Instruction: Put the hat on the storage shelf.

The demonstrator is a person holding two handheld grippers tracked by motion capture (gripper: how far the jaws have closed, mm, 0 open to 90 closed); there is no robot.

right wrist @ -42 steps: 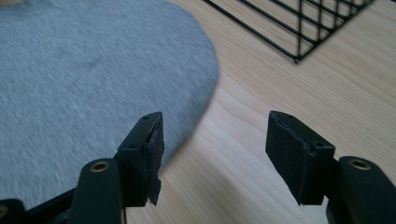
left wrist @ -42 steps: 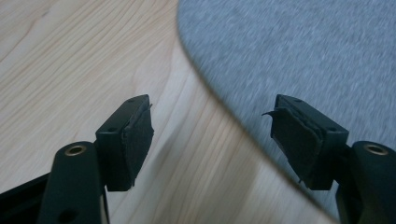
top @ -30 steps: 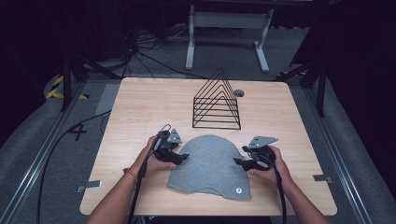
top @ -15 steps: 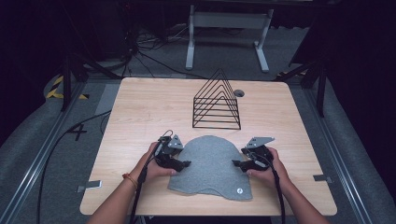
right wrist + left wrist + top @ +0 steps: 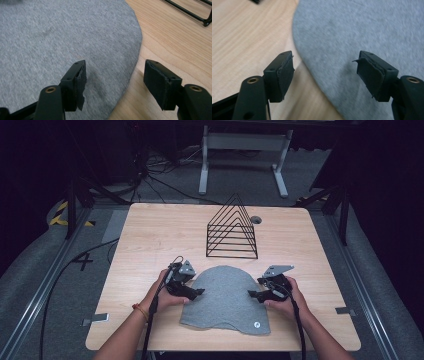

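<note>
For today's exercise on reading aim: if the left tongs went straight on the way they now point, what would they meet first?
Most likely the grey cloth cap: the left tongs stand open, straddling its edge and tilted down at it. How far above it they are is unclear.

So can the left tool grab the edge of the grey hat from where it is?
Probably yes. The left tool is open right over the grey hat's edge, one pad over bare table, with nothing between.
</note>
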